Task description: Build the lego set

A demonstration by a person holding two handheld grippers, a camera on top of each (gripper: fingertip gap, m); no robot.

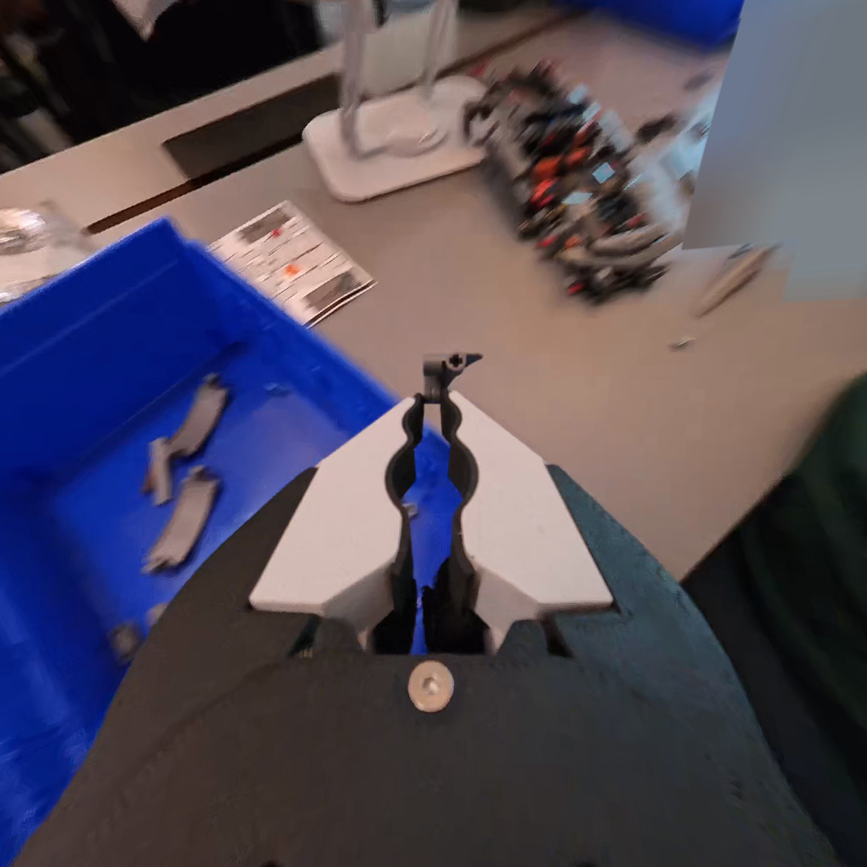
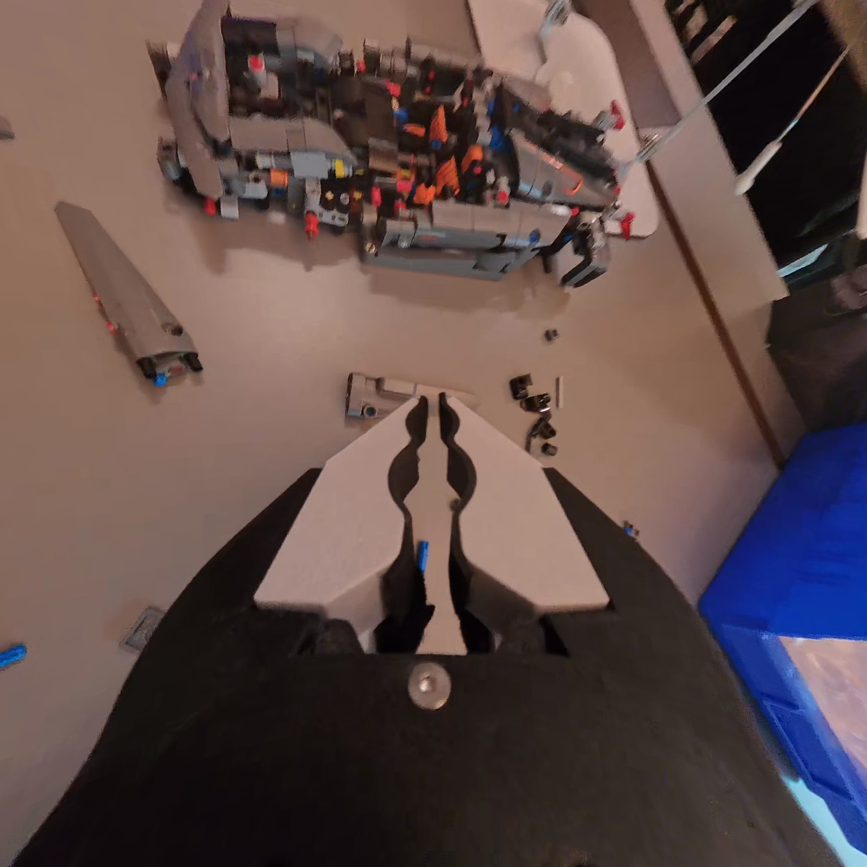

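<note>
My left gripper [image 1: 434, 399] is shut on a small grey and black lego connector [image 1: 445, 370] and holds it above the near corner of a blue bin [image 1: 117, 352]. The half-built lego model [image 1: 577, 178] lies blurred at the far right. In the right wrist view the same model [image 2: 399, 164], grey with orange, red and blue parts, lies ahead. My right gripper [image 2: 432, 401] hovers over a small grey lego piece [image 2: 370, 399] on the table. Its jaws stand a narrow gap apart with nothing between them.
Several grey panels [image 1: 197, 417] lie in the blue bin. An instruction sheet [image 1: 291, 262] and a white stand base [image 1: 389, 145] lie beyond it. A long grey panel [image 2: 122, 286], small black pieces [image 2: 535, 408], a blue pin [image 2: 422, 553] and a blue bin [image 2: 807, 539] surround the right gripper. Across from one pair of fingers to the other is roughly 45 centimetres. From my right tips it is roughly 15 centimetres to the half-built lego model [image 1: 577, 178]; from my left, 30 centimetres. It turns up in the right wrist view [image 2: 388, 119] as well.
</note>
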